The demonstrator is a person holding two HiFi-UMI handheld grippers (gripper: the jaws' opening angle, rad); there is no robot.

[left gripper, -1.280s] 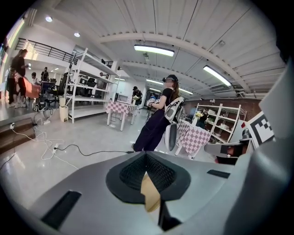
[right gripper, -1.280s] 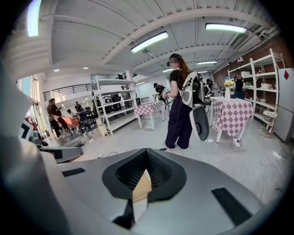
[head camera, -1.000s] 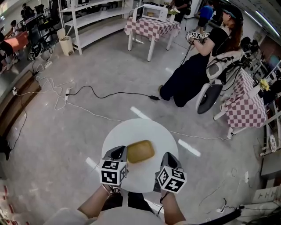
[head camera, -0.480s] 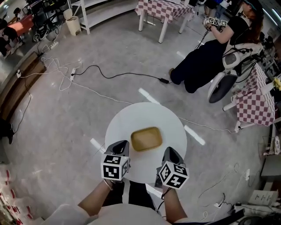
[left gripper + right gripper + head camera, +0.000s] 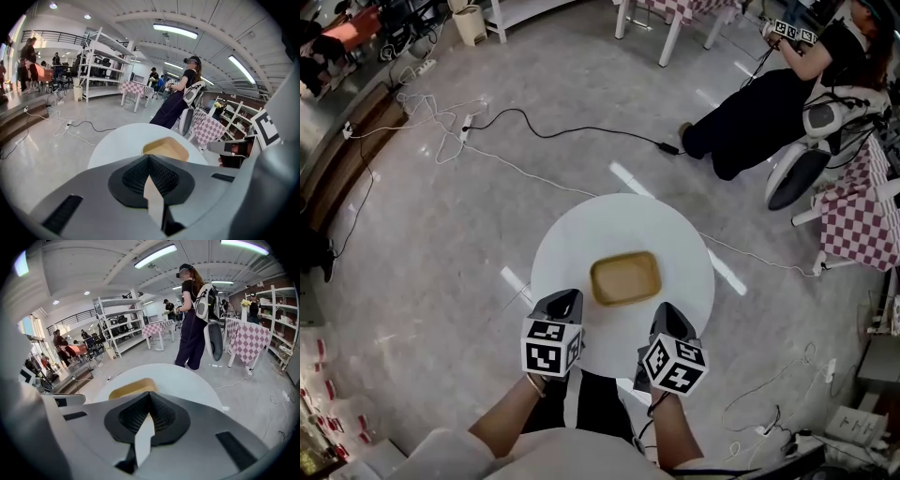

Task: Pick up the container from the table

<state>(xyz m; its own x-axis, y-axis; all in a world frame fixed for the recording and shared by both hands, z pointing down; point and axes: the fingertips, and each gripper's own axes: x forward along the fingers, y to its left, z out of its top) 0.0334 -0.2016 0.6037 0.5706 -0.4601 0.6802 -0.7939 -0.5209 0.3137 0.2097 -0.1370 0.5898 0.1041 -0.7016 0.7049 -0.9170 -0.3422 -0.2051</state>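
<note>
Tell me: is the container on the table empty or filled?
Empty. The head view looks down into the open container on the round table and shows only its bare tan bottom.

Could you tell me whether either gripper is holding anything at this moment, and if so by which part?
Nothing is held: the left gripper and right gripper are shut and empty, short of the container.

You have bright, even light from ceiling strips [image 5: 176, 30] at twelve o'clock in the left gripper view. In the head view the glossy floor [image 5: 441, 253] flashes white streaks at twelve, three and nine o'clock round the table [image 5: 675, 234]. Both gripper views bow strongly toward black rims but are crisp at the centre.
</note>
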